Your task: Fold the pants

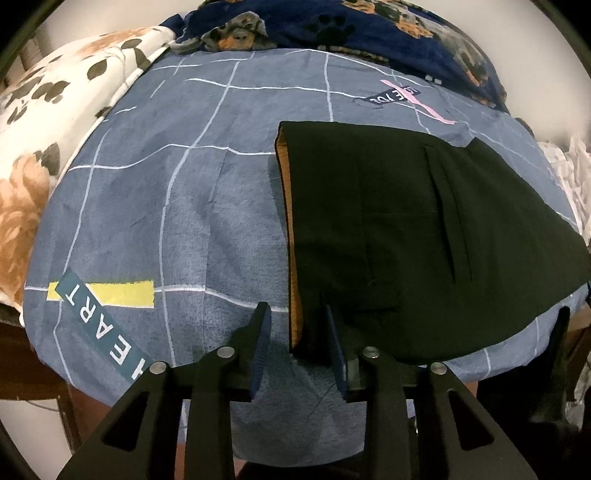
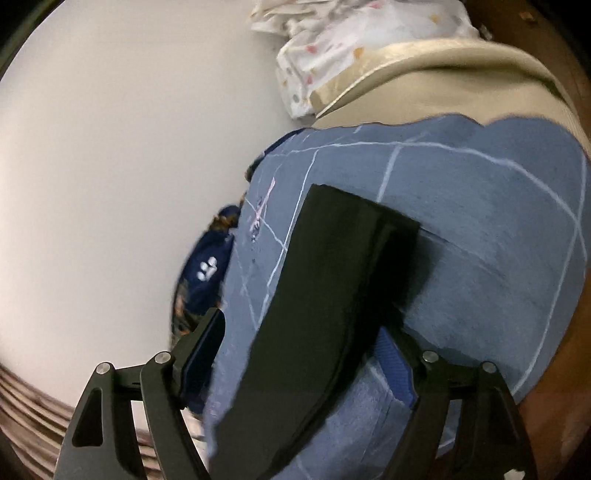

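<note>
Black pants (image 1: 406,236) lie folded flat on the blue checked bedsheet (image 1: 177,206), with an orange waistband lining along their left edge. My left gripper (image 1: 295,325) is open, its jaws either side of the near left corner of the pants without closing on it. In the right wrist view the pants (image 2: 332,295) show as a dark folded strip running away from me. My right gripper (image 2: 306,332) is open, its jaws wide on either side of that strip's near end, over the sheet (image 2: 480,221).
A white floral blanket (image 1: 55,122) lies at the left. A navy dog-print blanket (image 1: 332,26) lies at the back. White cloth (image 2: 332,48) and a beige pillow (image 2: 461,81) lie past the sheet. A pale wall (image 2: 110,147) fills the left.
</note>
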Tool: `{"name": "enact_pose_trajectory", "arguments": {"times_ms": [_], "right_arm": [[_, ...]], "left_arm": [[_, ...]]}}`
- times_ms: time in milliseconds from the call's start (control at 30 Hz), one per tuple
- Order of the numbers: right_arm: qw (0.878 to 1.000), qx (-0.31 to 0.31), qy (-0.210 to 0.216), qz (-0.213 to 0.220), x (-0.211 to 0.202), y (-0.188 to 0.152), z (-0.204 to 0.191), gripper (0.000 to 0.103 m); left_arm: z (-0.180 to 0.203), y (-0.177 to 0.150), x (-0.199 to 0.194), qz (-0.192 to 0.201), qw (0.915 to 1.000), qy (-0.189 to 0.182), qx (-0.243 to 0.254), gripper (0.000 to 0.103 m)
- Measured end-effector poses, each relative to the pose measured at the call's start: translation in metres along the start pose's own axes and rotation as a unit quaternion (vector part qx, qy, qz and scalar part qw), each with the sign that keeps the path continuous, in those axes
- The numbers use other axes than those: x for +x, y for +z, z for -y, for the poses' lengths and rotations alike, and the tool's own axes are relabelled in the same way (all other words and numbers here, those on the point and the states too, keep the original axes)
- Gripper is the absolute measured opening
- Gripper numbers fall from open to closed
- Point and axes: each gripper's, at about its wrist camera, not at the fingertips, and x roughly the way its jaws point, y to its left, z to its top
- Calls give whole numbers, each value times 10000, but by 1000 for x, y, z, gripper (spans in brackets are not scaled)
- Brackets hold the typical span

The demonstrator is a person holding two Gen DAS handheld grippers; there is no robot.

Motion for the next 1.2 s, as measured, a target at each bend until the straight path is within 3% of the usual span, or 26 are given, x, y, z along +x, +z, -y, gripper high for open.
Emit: {"name": "enact_pose_trajectory", "arguments": {"times_ms": [133, 167, 200, 233, 367, 633, 900, 1200], "right_arm": [[9975, -321, -624, 18, 13, 11, -14, 66], [9953, -402, -879, -18, 17, 13, -17, 44], [9929, -432, -1097, -124, 22, 14, -17, 13], [9911, -392, -1237, -282, 28, 14, -15, 12], [9900, -702, -1218, -141, 21, 5, -34, 12], [9865, -1499, -461, -482, 36, -51, -114, 12], [9659, -2180, -273, -1373, 79, -140, -158, 12], [9330, -2753, -649, -2225, 123, -217, -163, 12]], "left_arm": [[-1, 0, 0, -11, 10000, 12, -16, 35], [-1, 0, 0, -12, 10000, 37, -21, 37], [-1, 0, 0, -9, 10000, 68, -28, 39], [-2, 0, 0, -5, 10000, 79, -39, 41], [-6, -1, 0, -6, 9999, 6, -167, 42], [-4, -3, -1, 63, 9999, 66, -78, 42], [-11, -5, 0, 105, 9995, -56, -291, 48], [-12, -6, 0, 166, 9993, -84, -311, 49]]}}
